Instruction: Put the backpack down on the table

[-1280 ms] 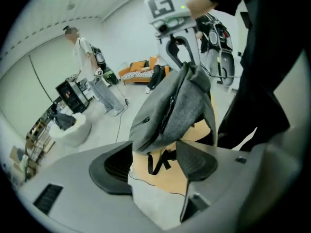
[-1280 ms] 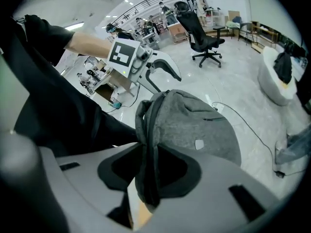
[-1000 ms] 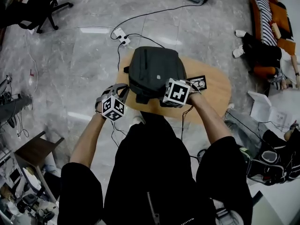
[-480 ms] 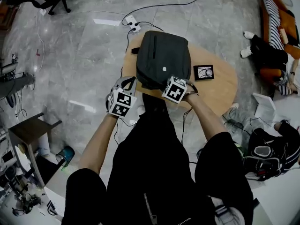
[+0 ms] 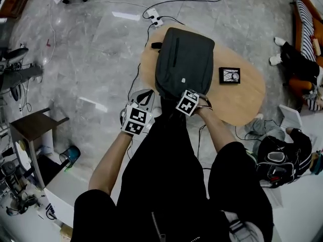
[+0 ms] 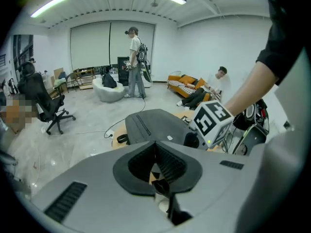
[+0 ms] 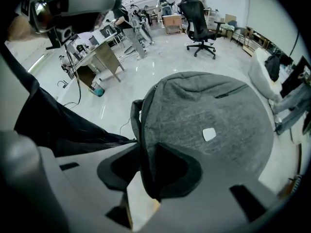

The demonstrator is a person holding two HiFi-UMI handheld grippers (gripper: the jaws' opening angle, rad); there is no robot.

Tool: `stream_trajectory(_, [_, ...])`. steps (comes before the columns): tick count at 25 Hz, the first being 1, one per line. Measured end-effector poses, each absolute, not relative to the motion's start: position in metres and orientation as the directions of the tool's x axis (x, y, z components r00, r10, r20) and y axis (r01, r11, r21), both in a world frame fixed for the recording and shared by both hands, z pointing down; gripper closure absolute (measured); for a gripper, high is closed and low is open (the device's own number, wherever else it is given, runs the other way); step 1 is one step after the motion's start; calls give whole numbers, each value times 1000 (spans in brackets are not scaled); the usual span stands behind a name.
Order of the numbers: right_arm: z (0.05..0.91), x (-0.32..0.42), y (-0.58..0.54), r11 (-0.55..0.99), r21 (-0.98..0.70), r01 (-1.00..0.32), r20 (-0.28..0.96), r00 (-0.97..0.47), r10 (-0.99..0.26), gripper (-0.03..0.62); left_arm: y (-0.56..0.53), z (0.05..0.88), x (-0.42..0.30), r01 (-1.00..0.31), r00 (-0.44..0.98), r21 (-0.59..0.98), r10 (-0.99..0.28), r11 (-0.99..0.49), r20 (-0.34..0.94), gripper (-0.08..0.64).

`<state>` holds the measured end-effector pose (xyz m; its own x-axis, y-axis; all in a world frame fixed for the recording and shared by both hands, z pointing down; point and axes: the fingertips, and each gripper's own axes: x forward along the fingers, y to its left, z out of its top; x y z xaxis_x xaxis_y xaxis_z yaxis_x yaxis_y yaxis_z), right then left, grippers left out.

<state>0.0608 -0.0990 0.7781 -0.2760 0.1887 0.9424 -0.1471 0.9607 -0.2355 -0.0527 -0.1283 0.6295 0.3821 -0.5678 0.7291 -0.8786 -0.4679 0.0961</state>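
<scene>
Grey right claw (image 7: 149,191): clamped on the near rim of the dark backpack (image 5: 184,59), probably to steady it as its weight settles. Left claw (image 6: 156,171): pressed together, empty, held just off the near edge of the oval wooden counter (image 5: 247,97), apparently not needed. Backpack: lying flat on the counter, front panel up. Count: claws, two; backpack, one; counter, one; small black square item (image 5: 229,75) beside the backpack, one.
</scene>
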Motion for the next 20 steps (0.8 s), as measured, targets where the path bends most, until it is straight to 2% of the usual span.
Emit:
stream_trajectory(9, [836, 59, -60, 962, -204, -179, 967, -190, 169, 461, -99, 642, -72, -900, 365, 133, -551, -415, 750, 545])
stream_trajectory(13, [867, 64, -62, 960, -142, -239, 983, -147, 109, 442, -93, 661, -81, -917, 339, 134, -556, -376, 759, 545])
stream_trajectory(17, [847, 63, -56, 943, -81, -324, 990, -139, 38, 433, -75, 646, -95, -927, 336, 155, -569, -342, 751, 545])
stream_trajectory(20, [820, 64, -71, 848, -87, -522, 976, -216, -33, 537, -70, 637, -100, -933, 332, 166, -583, -320, 741, 545])
